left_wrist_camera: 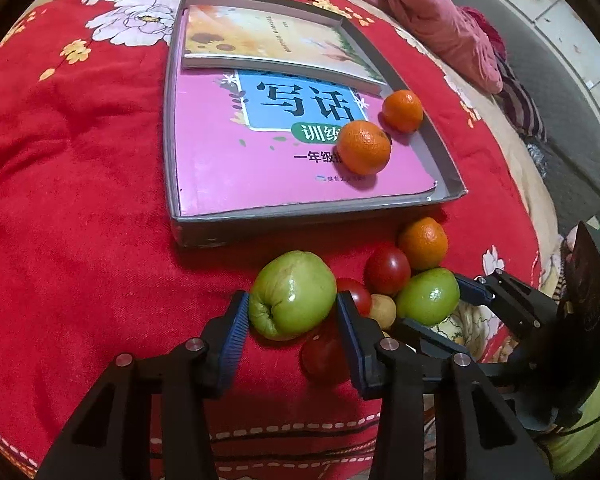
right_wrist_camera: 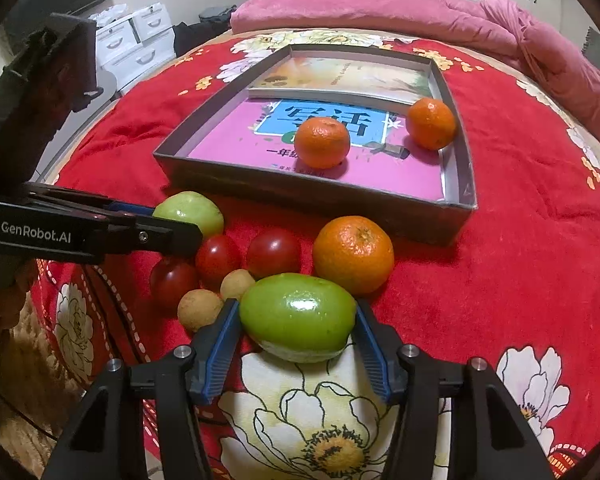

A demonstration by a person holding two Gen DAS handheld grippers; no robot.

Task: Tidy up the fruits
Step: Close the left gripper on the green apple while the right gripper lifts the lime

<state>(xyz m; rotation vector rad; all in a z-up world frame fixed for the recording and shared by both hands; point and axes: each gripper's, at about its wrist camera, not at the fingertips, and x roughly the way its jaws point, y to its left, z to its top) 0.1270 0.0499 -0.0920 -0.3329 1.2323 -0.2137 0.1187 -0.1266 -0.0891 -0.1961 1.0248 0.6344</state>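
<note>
Left wrist view: the left gripper [left_wrist_camera: 292, 316] clamps a smooth green apple [left_wrist_camera: 293, 295] on the red blanket [left_wrist_camera: 80, 200], partly hiding a tomato [left_wrist_camera: 354, 294]. The right gripper [right_wrist_camera: 298, 330] grasps another glossy apple [right_wrist_camera: 298, 322]; two dimpled oranges [right_wrist_camera: 321, 142] sit in the grey cardboard tray [right_wrist_camera: 458, 184].

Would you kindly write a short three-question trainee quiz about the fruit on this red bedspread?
1. How many round orange mandarins lie inside the shallow grey cardboard tray?
2. True or false: the left gripper and the right gripper each close on a glossy green apple.
3. The third mandarin outside the tray lies: A) on the pink book, B) on the red bedspread, C) in a gripper.

Key: 1) two; 2) true; 3) B.
</note>
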